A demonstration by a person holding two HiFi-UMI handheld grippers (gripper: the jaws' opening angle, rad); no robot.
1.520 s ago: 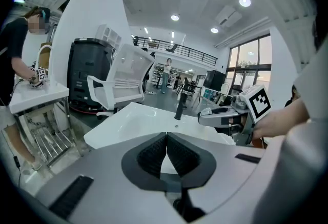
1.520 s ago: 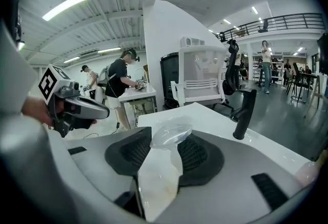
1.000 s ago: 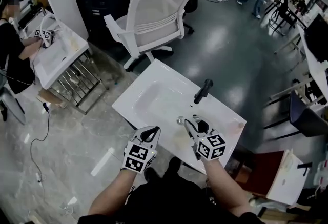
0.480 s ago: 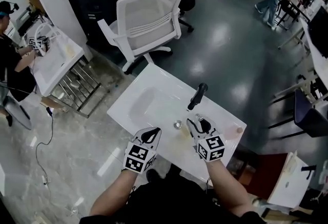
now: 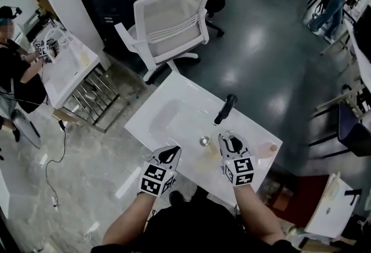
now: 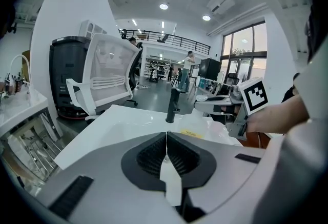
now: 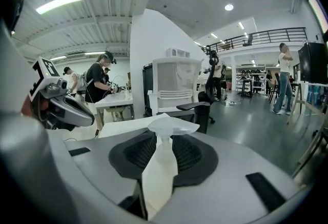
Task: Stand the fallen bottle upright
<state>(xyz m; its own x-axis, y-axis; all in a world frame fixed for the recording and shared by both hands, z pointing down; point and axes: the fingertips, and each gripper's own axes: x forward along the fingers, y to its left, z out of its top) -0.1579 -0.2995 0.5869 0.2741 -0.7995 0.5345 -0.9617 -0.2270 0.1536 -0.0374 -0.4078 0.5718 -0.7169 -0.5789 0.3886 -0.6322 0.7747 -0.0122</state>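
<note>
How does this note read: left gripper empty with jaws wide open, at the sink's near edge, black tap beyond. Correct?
No. The left gripper has its jaws shut, not wide open: the left gripper view shows them meeting with nothing between. The rest stands: it is at the near edge of the sink, with the black tap beyond.

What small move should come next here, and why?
Probably finish closing the right claw on the fallen bottle. The bottle lies on its side on the sink top beside the faucet, the right claw's jaws are closing with a pale shape at their tips, and the left claw sits shut and empty.
</note>
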